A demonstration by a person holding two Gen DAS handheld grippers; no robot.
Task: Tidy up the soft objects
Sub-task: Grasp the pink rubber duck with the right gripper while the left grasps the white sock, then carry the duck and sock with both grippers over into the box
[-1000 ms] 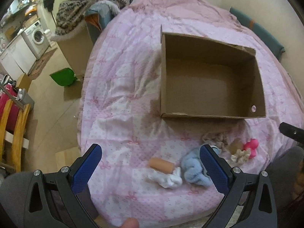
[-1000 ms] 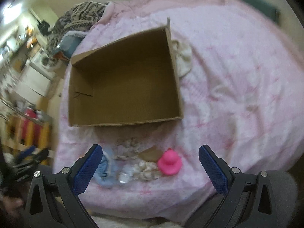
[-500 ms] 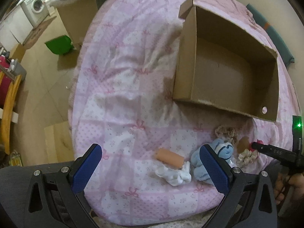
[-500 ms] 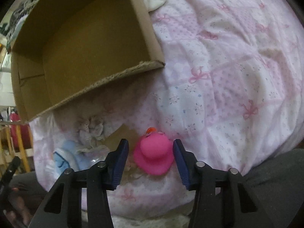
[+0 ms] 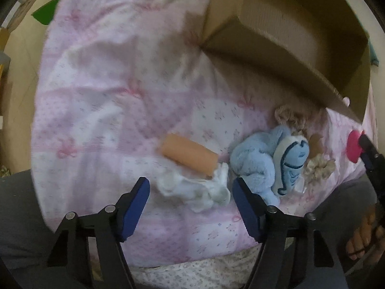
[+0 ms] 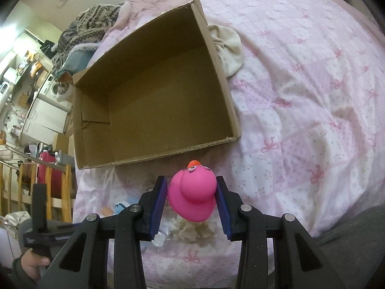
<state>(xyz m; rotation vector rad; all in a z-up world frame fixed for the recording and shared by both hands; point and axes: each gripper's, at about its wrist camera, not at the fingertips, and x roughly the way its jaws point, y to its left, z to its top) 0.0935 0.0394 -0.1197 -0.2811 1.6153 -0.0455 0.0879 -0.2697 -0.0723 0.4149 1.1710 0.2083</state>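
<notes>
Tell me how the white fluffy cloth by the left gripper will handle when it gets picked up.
The white cloth lies crumpled in loose folds between the left gripper's closing fingers, so it will probably sag and dangle rather than hold shape. It looks light. One corner sits against the peach roll, which, being round, may get nudged and roll on the pink bedspread.

Right gripper point(image 6: 191, 201), lower centre of frame: both blue pads press the sides of a pink rubber duck point(image 6: 192, 193), orange beak pointing up-frame; the duck sits clear of the bedding. Directly under it, a cream fluffy item point(image 6: 192, 232) rests on the pink patterned quilt point(image 6: 300, 101). Centre frame: open cardboard box point(image 6: 216, 55), interior bare. A cream cloth point(image 6: 228, 48) lies against its right wall. Lower left: the left gripper point(image 6: 39, 219), held by a hand point(image 6: 31, 266); its jaws are not visible.
</notes>
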